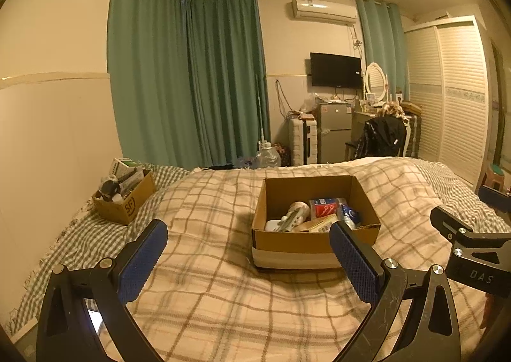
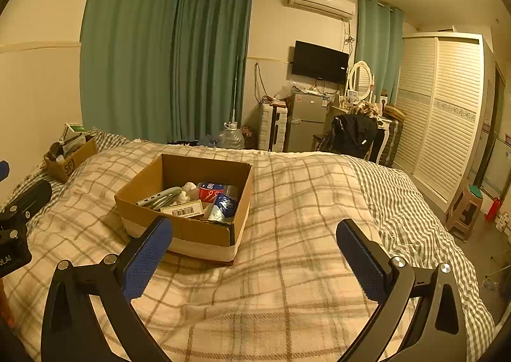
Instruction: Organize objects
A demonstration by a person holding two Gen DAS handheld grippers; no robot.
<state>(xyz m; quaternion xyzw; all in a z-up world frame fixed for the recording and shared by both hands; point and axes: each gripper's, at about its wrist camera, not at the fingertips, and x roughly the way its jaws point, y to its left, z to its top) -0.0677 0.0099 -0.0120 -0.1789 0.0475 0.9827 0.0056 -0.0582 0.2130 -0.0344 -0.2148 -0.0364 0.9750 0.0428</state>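
Cardboard is your target: the big box sits mid-bed on the plaid blanket, crammed with small stuff, and a smaller box sits well off by the wall. Left gripper and right gripper both hang over the blanket with fingers spread wide, holding nothing. I'd drop in from above and clear the box walls first. Loads of open blanket on the right.
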